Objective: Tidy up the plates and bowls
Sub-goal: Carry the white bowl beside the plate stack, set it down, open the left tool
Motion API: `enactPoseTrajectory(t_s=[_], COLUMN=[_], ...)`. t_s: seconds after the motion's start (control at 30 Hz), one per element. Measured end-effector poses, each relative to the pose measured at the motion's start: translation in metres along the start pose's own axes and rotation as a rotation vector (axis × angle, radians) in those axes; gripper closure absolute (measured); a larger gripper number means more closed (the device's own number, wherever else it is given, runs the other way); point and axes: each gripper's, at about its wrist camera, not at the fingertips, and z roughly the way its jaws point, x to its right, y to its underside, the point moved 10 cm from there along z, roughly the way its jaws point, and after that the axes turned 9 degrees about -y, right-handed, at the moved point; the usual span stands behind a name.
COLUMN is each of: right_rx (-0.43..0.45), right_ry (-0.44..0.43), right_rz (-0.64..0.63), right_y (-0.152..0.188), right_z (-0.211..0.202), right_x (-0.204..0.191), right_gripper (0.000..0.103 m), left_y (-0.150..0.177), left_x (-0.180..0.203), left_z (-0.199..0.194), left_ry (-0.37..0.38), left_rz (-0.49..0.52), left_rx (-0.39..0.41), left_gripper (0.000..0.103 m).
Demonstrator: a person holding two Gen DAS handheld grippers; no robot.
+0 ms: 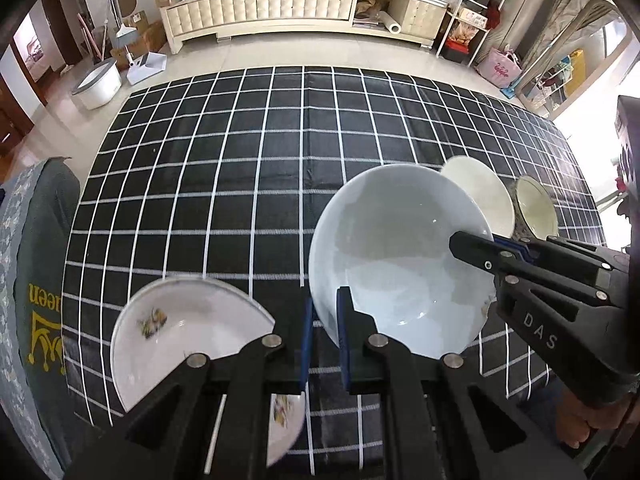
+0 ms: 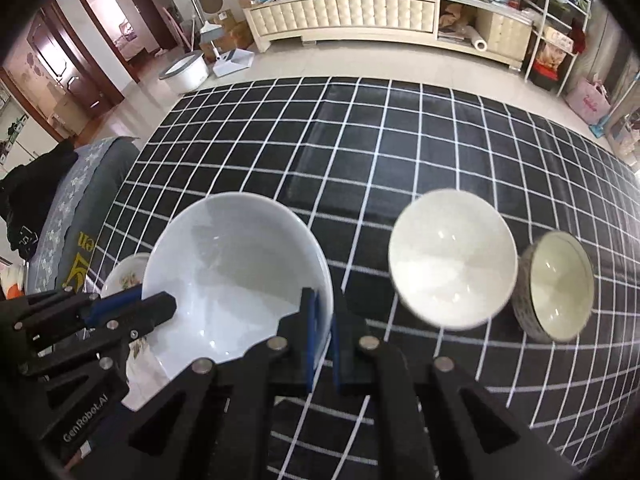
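Observation:
A large white bowl (image 1: 400, 248) (image 2: 236, 264) hangs tilted above the black checked table, held by both grippers. My left gripper (image 1: 325, 308) (image 2: 154, 300) is shut on its left rim, one blue pad inside and one outside. My right gripper (image 1: 476, 246) (image 2: 324, 320) is shut on the opposite rim. Below and to the left a floral dish (image 1: 192, 332) (image 2: 128, 276) lies on the cloth, partly hidden by the left gripper. To the right stand a smaller white bowl (image 1: 480, 196) (image 2: 452, 260) and a patterned bowl with a pale green inside (image 1: 536, 212) (image 2: 560, 284).
The table (image 1: 240, 160) (image 2: 400, 152) wears a black cloth with white grid lines. A chair with a grey cover (image 1: 36, 280) (image 2: 80, 216) stands at its left edge. Beyond the far edge are a tiled floor, a white tub (image 1: 98, 84) and a long cream cabinet (image 1: 280, 8).

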Motion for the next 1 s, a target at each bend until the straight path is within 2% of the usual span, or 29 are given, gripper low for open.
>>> enactPoseTrajectory(t_s=[0.2, 0.53, 1.0], right_rx=[-0.018, -0.059, -0.096], right_ry=[0.013, 0.010, -0.006], right_rz=[0.020, 0.060, 0.089], right_y=[0.021, 0.065, 0.086], right_z=[0.007, 0.030, 0.048], right_x=[-0.003, 0.006, 0.009], right_gripper=[0.094, 0.094, 0.094], left_y=[0.028, 0.078, 0.086], left_x=[0.004, 0.010, 0.010], left_z=[-0.001, 0.028, 0.046], left_ry=[0.027, 0.041, 0.022], left_rz=[-0.013, -0.021, -0.022], left_rx=[-0.017, -0.083, -0.096], left_gripper=[0.093, 0.093, 0.093])
